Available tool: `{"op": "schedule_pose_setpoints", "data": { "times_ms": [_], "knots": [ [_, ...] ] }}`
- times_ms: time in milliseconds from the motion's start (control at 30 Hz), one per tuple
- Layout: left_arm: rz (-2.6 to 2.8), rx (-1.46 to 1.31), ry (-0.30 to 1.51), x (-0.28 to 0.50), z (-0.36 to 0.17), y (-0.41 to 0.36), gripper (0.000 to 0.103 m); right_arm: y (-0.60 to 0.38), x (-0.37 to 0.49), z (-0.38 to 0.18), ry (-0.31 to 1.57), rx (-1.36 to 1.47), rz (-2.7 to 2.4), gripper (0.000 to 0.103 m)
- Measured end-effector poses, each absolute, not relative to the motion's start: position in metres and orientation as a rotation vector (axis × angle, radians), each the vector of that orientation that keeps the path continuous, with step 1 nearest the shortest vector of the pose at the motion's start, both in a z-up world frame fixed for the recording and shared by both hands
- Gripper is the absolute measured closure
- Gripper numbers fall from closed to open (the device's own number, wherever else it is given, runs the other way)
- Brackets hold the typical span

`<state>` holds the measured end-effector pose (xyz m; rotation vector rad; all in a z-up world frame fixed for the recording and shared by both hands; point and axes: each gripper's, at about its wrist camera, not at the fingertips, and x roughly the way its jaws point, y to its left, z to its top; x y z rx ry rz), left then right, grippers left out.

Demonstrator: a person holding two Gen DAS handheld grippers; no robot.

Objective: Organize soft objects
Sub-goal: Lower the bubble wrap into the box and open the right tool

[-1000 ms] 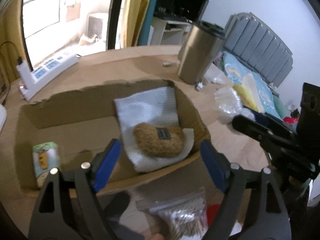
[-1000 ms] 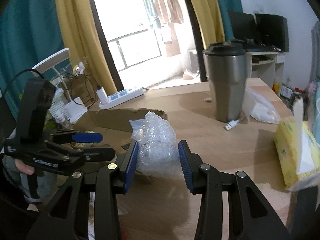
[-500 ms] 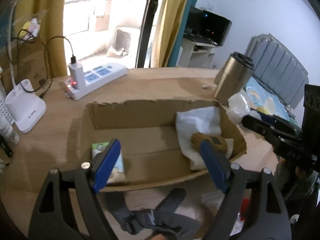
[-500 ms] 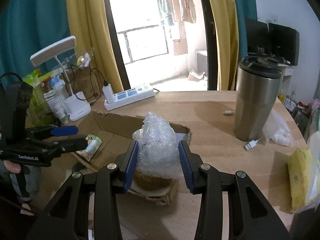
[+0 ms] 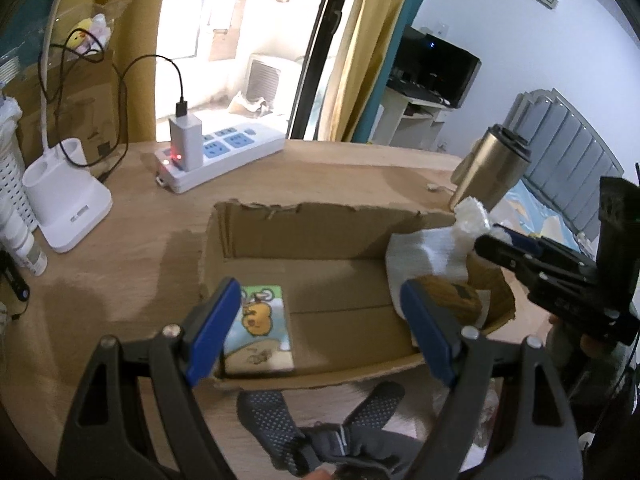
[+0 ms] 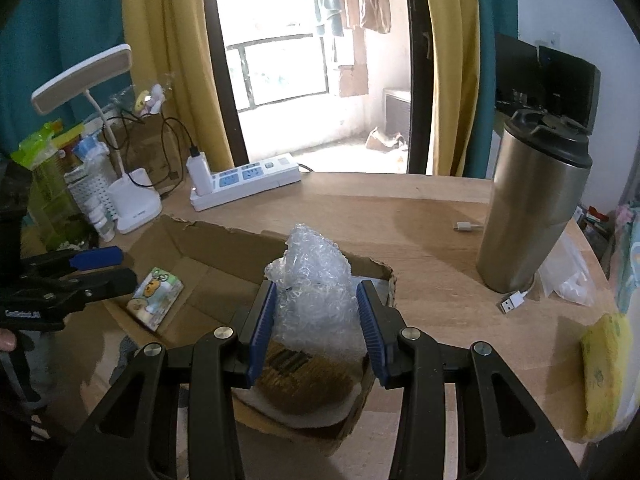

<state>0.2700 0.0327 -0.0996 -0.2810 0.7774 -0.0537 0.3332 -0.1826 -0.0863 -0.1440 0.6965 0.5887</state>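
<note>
The left hand-held gripper (image 5: pixel 322 328) hangs over the near wall of the cardboard box (image 5: pixel 304 220) with its blue pads spread wide and nothing between them. Just ahead of its left pad, a cartoon-printed tissue pack (image 5: pixel 260 328) lies flat on the box floor. Below this gripper, outside the box, a dark dotted sock (image 5: pixel 320 436) lies on the tabletop (image 5: pixel 120 248). Ahead of its right pad, a brown plush item (image 5: pixel 452 302) rests on a white cloth (image 5: pixel 424 256) at the right end of the box.

The right hand-held gripper (image 6: pixel 318 330) is clamped on a wad of bubble wrap (image 6: pixel 314 288), held between both pads above that same end of the box, directly over the brown plush item. Well to the right of this gripper, a steel tumbler (image 6: pixel 528 208) stands upright on the tabletop, with a yellow sponge (image 6: pixel 604 372) near the right edge.
</note>
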Motion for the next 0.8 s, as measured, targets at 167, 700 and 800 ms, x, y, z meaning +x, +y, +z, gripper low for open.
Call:
{"op": "schedule_pose_setpoints", "data": {
  "times_ms": [167,700,800],
  "knots": [
    [-0.049,-0.287,0.778,0.269,-0.101,0.035,0.020,-0.178,0.339,-0.092,0.713,-0.166,0.561,0.053],
    [-0.066,-0.286,0.747,0.248,-0.090,0.030,0.020,-0.188,0.308,-0.072,0.677,-0.165,0.555,0.049],
    [-0.072,-0.285,0.736,0.239,-0.086,0.029,0.020,-0.190,0.298,-0.067,0.668,-0.163,0.550,0.049]
  ]
}}
